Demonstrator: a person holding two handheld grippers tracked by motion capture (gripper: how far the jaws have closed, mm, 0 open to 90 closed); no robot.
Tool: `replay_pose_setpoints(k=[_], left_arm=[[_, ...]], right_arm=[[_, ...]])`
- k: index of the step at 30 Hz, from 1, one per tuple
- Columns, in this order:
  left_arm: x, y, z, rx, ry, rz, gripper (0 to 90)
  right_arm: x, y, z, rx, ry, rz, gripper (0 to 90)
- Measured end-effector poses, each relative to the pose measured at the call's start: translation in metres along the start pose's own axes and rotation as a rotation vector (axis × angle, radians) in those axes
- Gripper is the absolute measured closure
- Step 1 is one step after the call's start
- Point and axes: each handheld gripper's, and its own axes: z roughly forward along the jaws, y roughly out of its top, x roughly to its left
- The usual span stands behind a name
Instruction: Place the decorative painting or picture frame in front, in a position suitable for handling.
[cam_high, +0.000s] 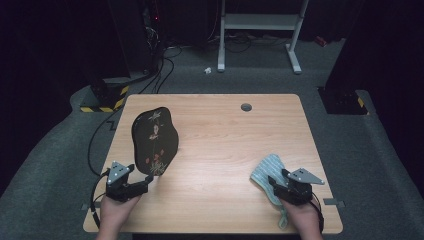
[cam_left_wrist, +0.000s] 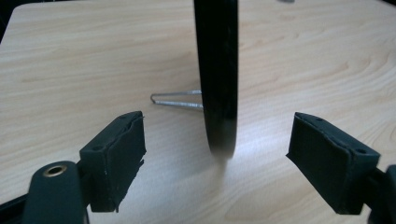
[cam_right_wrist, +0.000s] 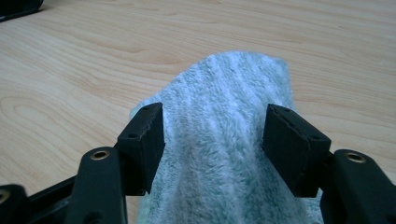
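Observation:
A black lacquer plate (cam_high: 155, 137) painted with flowers stands upright at the table's left, propped on a thin wire stand (cam_left_wrist: 177, 100). My left gripper (cam_high: 148, 182) sits just in front of its lower edge, open. In the left gripper view the plate's dark rim (cam_left_wrist: 217, 70) rises between the two wide-apart jaws of the left gripper (cam_left_wrist: 218, 135), touching neither. A pale blue towel (cam_high: 267, 167) lies crumpled at the front right. My right gripper (cam_high: 278, 179) is open over it, and the towel (cam_right_wrist: 238, 74) bulges up between the jaws of the right gripper (cam_right_wrist: 215, 119).
The wooden table (cam_high: 225, 130) has a grey cable grommet (cam_high: 246, 107) near its far edge. Beyond it, on the dark carpet, stand a white desk frame (cam_high: 260, 35) and a black post on a base striped yellow and black (cam_high: 102, 100).

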Motion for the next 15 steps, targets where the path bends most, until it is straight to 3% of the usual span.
replay_pose_setpoints(k=[9,15], left_arm=[[0.008,0.023,-0.001,-0.069,-0.006,0.016,19.8],[0.011,0.035,0.005,-0.066,-0.017,0.007,23.8]], right_arm=[[0.002,0.001,-0.001,-0.010,0.005,0.011,38.3],[0.003,0.002,0.004,-0.004,0.010,0.020,38.3]])
